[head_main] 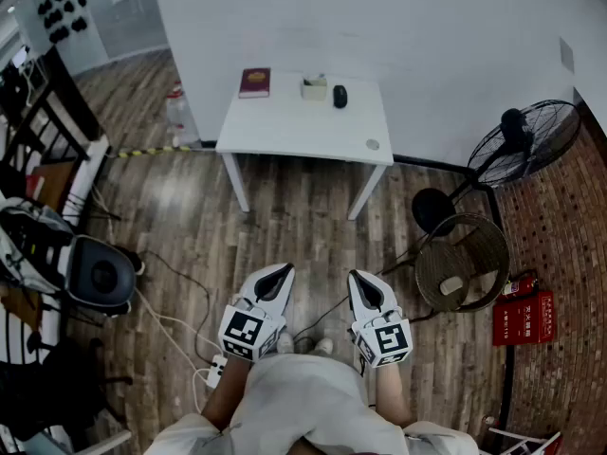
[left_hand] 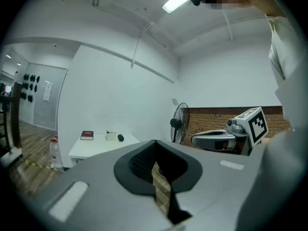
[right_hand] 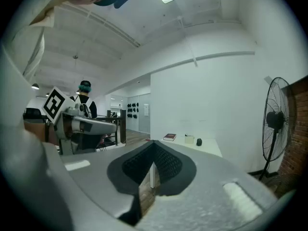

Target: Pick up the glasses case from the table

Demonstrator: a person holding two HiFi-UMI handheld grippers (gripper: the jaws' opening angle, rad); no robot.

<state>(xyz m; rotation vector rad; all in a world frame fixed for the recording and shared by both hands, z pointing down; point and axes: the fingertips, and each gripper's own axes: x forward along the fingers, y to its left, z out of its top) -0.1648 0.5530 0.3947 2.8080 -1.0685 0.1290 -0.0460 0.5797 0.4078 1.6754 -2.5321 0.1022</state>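
Observation:
The glasses case [head_main: 340,96] is a small dark oval lying near the back edge of the white table [head_main: 303,129], far ahead of me across the wooden floor. It also shows small in the left gripper view as the case [left_hand: 120,137] and in the right gripper view as the case [right_hand: 199,141]. My left gripper [head_main: 282,271] and right gripper [head_main: 358,279] are held side by side close to my body, well short of the table. Both point roughly level toward it. The left gripper [left_hand: 155,142] has its tips together with nothing between them, and so does the right gripper [right_hand: 153,142].
On the table lie a dark red book [head_main: 254,81], a small pale box [head_main: 314,87] and a white disc [head_main: 373,144]. A standing fan [head_main: 522,138], a round wicker seat [head_main: 465,262] and red boxes [head_main: 524,317] are at the right. A black chair [head_main: 100,273] and floor cables are at the left.

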